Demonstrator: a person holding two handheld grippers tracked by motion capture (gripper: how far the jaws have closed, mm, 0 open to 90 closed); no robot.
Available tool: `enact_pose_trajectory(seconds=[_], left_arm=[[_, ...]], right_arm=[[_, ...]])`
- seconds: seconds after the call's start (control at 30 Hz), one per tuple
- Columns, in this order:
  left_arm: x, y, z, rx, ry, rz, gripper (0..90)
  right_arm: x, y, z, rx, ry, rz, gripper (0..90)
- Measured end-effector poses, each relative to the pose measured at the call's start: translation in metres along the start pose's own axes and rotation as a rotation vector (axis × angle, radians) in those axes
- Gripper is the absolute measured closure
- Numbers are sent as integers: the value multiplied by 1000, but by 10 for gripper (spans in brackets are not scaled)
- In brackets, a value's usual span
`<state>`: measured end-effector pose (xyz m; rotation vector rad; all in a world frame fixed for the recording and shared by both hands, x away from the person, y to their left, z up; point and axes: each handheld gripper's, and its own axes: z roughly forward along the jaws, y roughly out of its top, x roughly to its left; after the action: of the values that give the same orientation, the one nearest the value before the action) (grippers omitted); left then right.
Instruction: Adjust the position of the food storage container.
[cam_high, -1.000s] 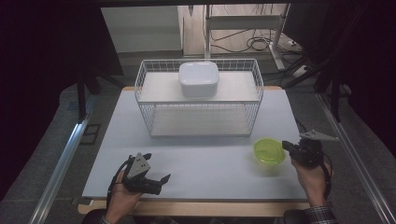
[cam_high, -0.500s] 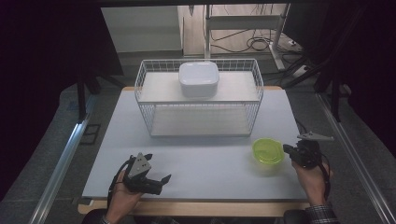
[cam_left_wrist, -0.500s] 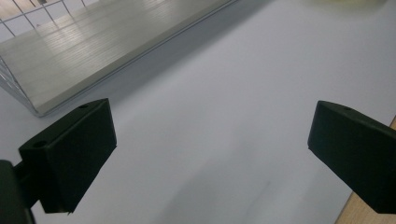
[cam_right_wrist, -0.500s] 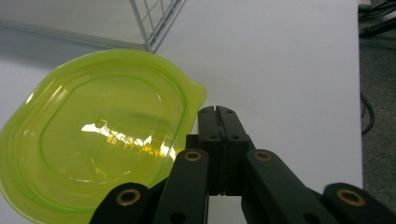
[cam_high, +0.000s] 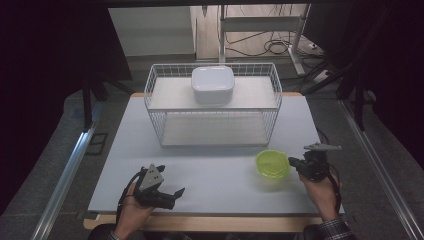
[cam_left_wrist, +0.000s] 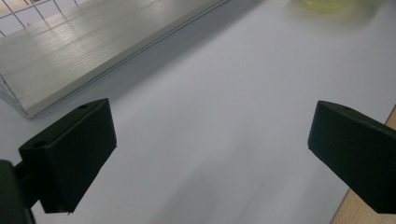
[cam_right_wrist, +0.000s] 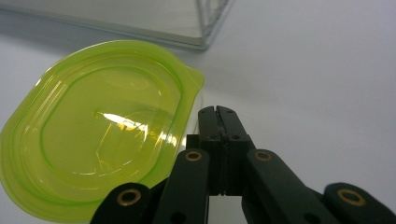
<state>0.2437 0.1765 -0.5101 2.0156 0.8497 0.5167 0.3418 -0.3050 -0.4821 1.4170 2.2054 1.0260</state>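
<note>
A translucent lime-green lid (cam_high: 272, 164) (cam_right_wrist: 100, 135) lies flat on the white table at the front right. My right gripper (cam_high: 294, 163) (cam_right_wrist: 217, 112) is shut, with nothing between its jaws, and its tips sit right against the lid's right rim near the small tab. At the front left, my left gripper (cam_high: 175, 196) (cam_left_wrist: 210, 154) rests low over the table. Its jaws stand wide open over bare tabletop.
A white wire rack (cam_high: 273, 125) (cam_left_wrist: 70, 56) stands at the back middle of the table (cam_high: 210, 170), with a white lidded box (cam_high: 213, 84) on its upper shelf. The wooden front edge (cam_high: 200, 222) runs just behind both hands.
My right gripper has shifted left, and the green lid has slid a little left with it. The left gripper has stayed put.
</note>
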Motion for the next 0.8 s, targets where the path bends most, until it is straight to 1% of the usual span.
enact_pose_trajectory(seconds=[0.1, 0.17, 0.2, 0.27, 0.3, 0.33, 0.4, 0.43, 0.47, 0.5, 0.53, 0.57, 0.7, 0.8], left_arm=[[0, 0, 0, -1, -2, 1, 8], [0, 0, 0, 0, -3, 1, 8], [0, 0, 0, 1, -4, 0, 8], [-1, 0, 1, 2, -6, 1, 8], [-1, 0, 1, 2, -6, 1, 8], [-1, 0, 1, 2, -6, 1, 8], [-1, 0, 1, 4, -8, 1, 8], [-1, 0, 1, 4, -8, 1, 8], [-1, 0, 2, 4, -10, 2, 8], [-1, 0, 2, 4, -11, 2, 8], [-1, 0, 2, 4, -11, 2, 8], [-2, 0, 2, 5, -12, 3, 8], [-2, 0, 2, 6, -14, 0, 8], [-1, 0, 2, 5, -12, -2, 8]], right_arm=[[12, 2, 6, 6, 37, -18, 896], [14, 3, 7, 8, 44, -21, 896], [19, 3, 9, 13, 66, -16, 896], [25, 4, 13, 16, 90, -10, 896], [27, 5, 14, 18, 102, -15, 896], [27, 5, 14, 18, 102, -15, 896], [36, 6, 18, 24, 129, -25, 895], [36, 6, 18, 24, 129, -25, 895], [43, 7, 21, 30, 158, -28, 895], [46, 7, 22, 32, 166, -35, 895], [46, 7, 22, 32, 166, -35, 895], [52, 8, 24, 37, 173, -52, 894], [57, 8, 26, 38, 177, -65, 889], [54, 6, 24, 30, 146, -63, 887]])
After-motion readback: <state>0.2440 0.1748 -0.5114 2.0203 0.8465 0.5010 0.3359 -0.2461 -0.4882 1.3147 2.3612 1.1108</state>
